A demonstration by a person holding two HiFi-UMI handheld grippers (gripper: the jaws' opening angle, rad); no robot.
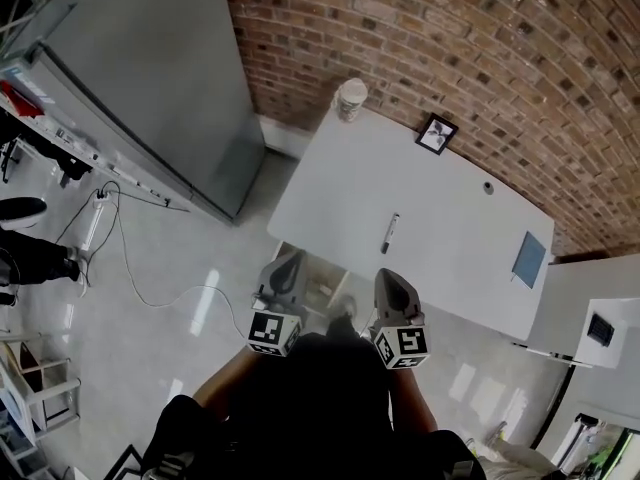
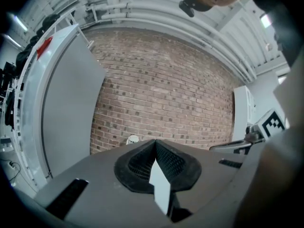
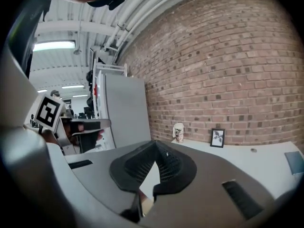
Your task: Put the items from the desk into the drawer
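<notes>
Brick wall [image 1: 450, 38], white desk [image 1: 440, 238], pen [image 1: 389, 233], paper cup [image 1: 351, 99]

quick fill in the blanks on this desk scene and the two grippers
The wall behind the desk is made of ____.
The cup stands to the ____ of the picture frame.
The left gripper and right gripper both have their jaws ____, holding nothing.
The pen lies flat on the ____.
Missing words: brick; left; shut; desk
</notes>
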